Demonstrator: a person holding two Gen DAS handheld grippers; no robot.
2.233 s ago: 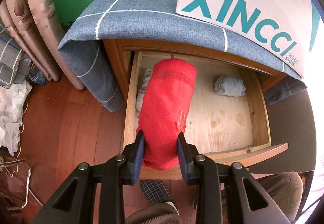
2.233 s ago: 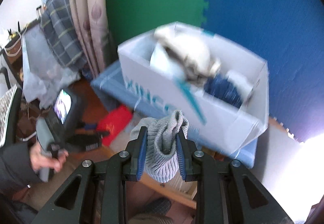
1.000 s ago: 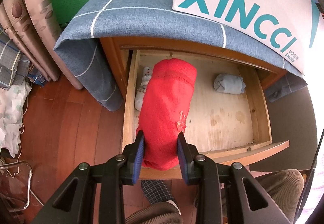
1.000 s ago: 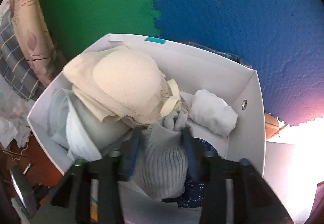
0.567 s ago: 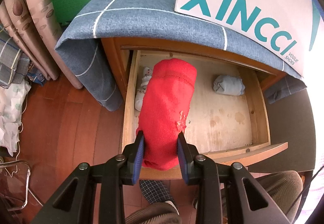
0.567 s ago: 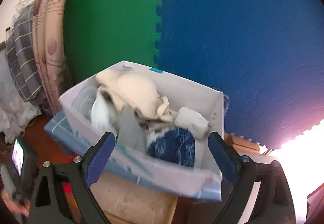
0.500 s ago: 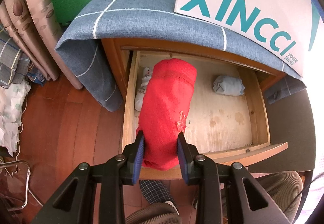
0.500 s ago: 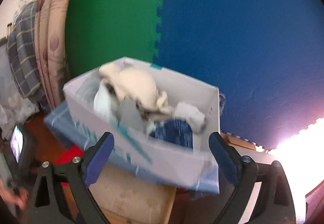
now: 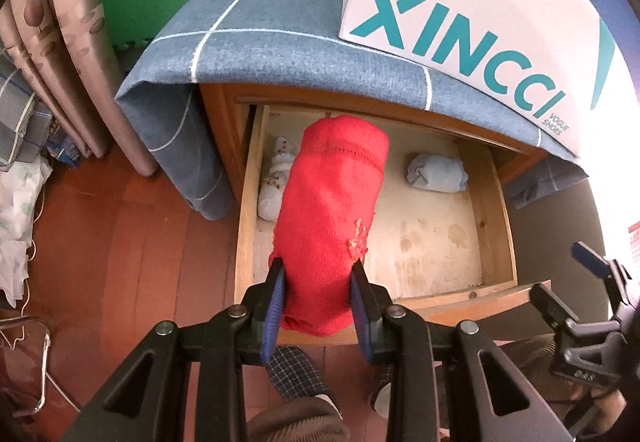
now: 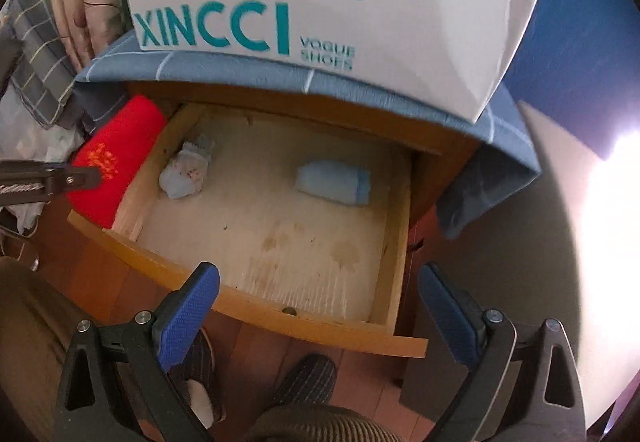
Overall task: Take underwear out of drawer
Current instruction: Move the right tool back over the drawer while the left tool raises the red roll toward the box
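The red roll [image 9: 332, 218] hides part of the patterned bundle [image 9: 276, 178] behind it.

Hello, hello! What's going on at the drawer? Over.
Left gripper shut on red roll. Right gripper just opened, empty, above drawer. Two rolls left: blue, patterned. Nothing blocking.

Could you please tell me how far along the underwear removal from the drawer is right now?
In hand: the left gripper is clamped on a red rolled garment, lifted clear of the drawer. The right gripper, jaws just opened and empty, hangs over the drawer front. Left: a pale blue roll and a white patterned bundle lie inside.
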